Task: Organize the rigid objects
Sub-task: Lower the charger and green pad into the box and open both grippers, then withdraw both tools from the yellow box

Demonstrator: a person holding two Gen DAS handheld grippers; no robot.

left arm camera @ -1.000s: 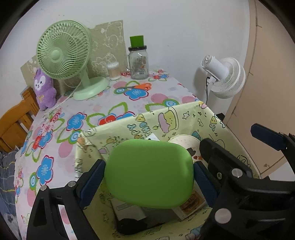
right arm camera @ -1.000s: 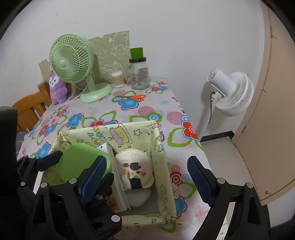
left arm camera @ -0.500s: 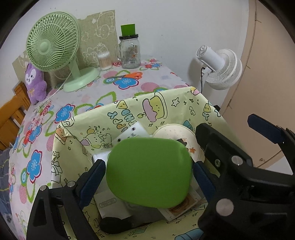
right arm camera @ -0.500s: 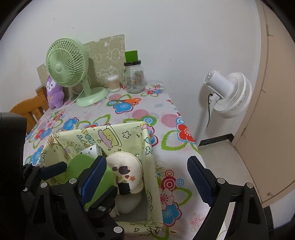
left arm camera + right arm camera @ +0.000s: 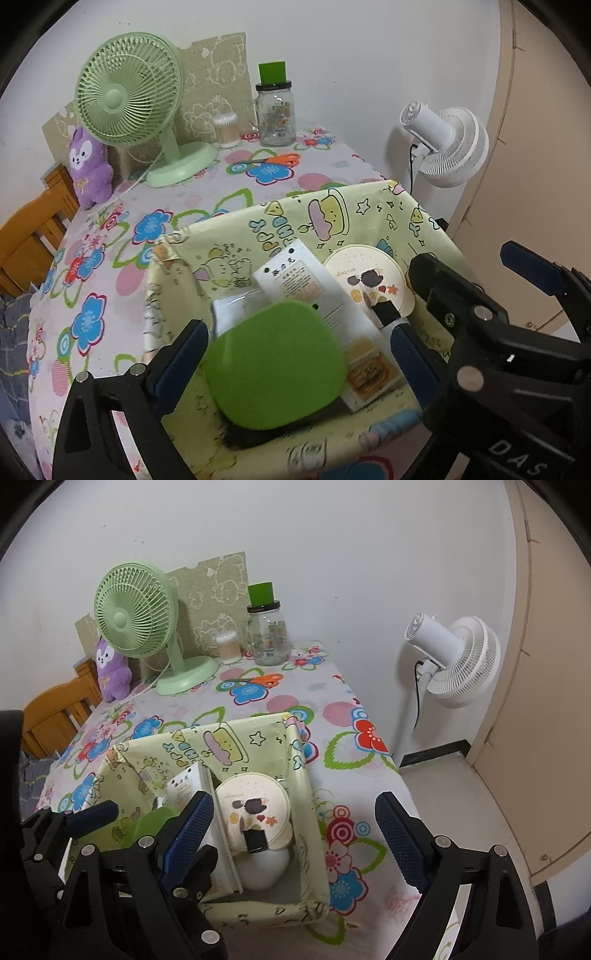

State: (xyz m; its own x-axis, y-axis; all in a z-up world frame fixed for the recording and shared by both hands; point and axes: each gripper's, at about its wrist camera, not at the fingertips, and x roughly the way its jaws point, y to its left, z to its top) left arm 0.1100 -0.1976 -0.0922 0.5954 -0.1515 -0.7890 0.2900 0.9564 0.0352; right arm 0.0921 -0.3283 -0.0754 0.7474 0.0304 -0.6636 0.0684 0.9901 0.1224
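I see the left gripper (image 5: 295, 354) over the yellow patterned box (image 5: 332, 210) at the table's near right corner. Its jaws are opening; the green rounded case (image 5: 277, 365) lies between them, inside the box, clear of both pads. Beside the case are a white carton (image 5: 295, 280) and a round cream compact (image 5: 369, 277). My right gripper (image 5: 295, 830) hangs spread wide and empty over the box's right wall.

left gripper (image 5: 295, 347): jaws opening, angled down | right gripper (image 5: 295, 830): wide, empty
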